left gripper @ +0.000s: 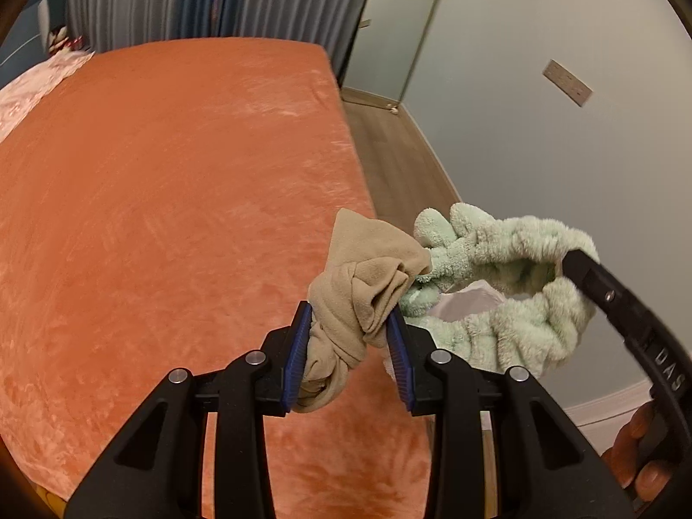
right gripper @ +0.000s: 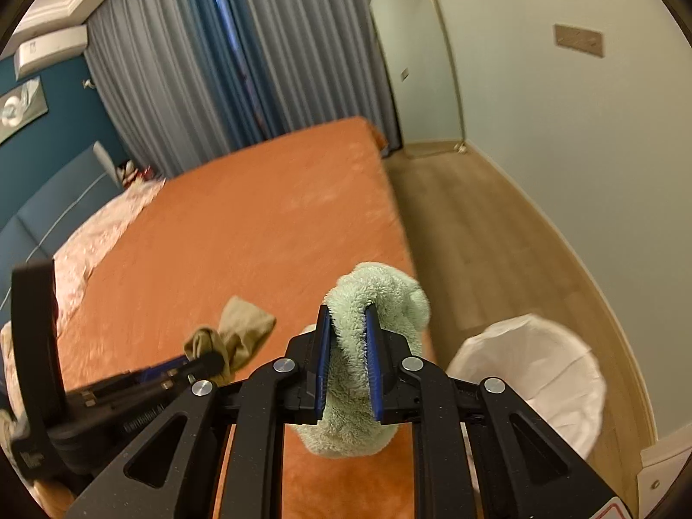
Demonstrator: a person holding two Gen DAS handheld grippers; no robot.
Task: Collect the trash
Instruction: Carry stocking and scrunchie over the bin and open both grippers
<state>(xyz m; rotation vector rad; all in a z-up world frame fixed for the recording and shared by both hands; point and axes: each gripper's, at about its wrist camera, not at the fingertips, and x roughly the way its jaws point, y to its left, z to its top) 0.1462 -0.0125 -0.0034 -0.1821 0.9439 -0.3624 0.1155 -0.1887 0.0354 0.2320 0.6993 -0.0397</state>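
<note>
Orange bed [right gripper: 259, 225] below; left gripper [left gripper: 350, 346] pinching tan cloth [left gripper: 363, 289], right gripper [right gripper: 348, 367] pinching green fluffy band [right gripper: 372, 302]. Carry step; next: swing over white-lined bin [right gripper: 540, 367], spread fingers.

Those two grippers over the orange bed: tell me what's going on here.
A person is holding a gripper in each hand above the orange plush bedcover. The left gripper is clamped on a knotted beige fabric sock; the right gripper pinches a fluffy mint-green headband. A white-lined round bin stands on the wooden floor beside the bed.
</note>
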